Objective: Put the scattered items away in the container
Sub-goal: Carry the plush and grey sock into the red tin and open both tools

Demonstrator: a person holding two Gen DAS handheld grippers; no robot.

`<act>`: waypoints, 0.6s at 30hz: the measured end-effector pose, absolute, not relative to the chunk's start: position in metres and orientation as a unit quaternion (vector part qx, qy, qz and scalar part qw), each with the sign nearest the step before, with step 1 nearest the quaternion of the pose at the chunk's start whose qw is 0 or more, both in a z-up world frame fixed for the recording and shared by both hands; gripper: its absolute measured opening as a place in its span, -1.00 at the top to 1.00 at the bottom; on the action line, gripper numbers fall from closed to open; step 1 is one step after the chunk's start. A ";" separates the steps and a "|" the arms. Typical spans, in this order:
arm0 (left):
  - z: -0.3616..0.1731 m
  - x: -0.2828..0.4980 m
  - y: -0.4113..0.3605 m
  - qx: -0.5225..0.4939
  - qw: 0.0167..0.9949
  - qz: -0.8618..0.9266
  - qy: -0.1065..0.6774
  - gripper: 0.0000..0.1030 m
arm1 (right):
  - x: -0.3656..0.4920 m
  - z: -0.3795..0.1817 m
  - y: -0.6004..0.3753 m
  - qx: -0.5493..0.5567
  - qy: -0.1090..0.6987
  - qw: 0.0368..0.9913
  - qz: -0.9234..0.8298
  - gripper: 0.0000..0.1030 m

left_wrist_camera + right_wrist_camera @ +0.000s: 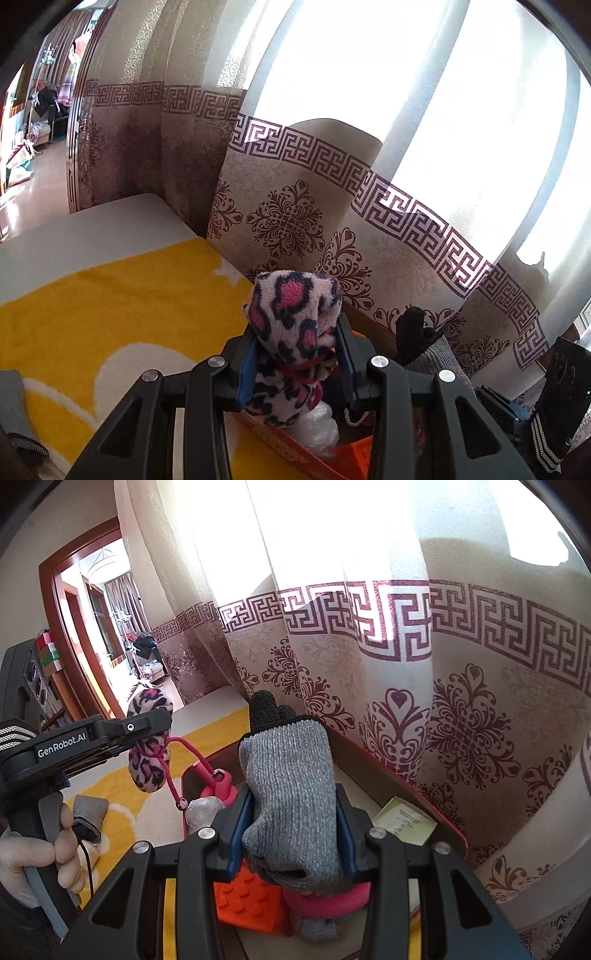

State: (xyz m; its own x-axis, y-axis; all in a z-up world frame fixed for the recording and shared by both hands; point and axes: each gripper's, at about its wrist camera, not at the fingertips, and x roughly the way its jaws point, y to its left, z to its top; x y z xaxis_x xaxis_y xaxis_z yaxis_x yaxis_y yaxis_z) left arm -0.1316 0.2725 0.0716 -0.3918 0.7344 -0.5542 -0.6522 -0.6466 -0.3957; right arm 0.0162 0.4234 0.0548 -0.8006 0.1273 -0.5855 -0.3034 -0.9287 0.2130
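My left gripper (pixel 295 354) is shut on a fluffy pink leopard-print pouch (pixel 293 332) with a pink drawstring, held in the air over the container's near-left edge; it also shows in the right wrist view (pixel 149 738). My right gripper (pixel 291 819) is shut on a grey knitted glove with black fingertips (pixel 291 790), held above the red-rimmed container (pixel 417 786). Inside the container lie an orange studded block (pixel 247 901), a pink item (pixel 218 786), a clear plastic wad (pixel 203 812) and a pale green card (pixel 404 821).
The container stands on a yellow and white blanket (pixel 110 314) against a patterned curtain (pixel 443 720). A grey glove (pixel 86 814) lies on the blanket left of the container. A doorway (pixel 96 627) opens at far left.
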 end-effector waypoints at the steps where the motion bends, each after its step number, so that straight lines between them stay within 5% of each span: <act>1: 0.069 -0.134 0.279 -0.369 0.421 0.826 -0.061 0.15 | 0.016 0.055 0.425 -0.294 0.151 0.115 0.937 0.13; 3: 0.060 -0.138 0.286 -0.393 0.431 0.809 -0.075 0.06 | 0.016 0.054 0.429 -0.294 0.154 0.114 0.936 0.13; 6: 0.051 -0.139 0.284 -0.404 0.411 0.814 -0.076 -0.36 | 0.015 0.054 0.432 -0.295 0.156 0.112 0.936 0.13; 18: 0.050 -0.138 0.225 -0.397 0.352 0.845 -0.070 -0.36 | -0.009 0.060 0.409 -0.309 0.136 0.076 0.938 0.06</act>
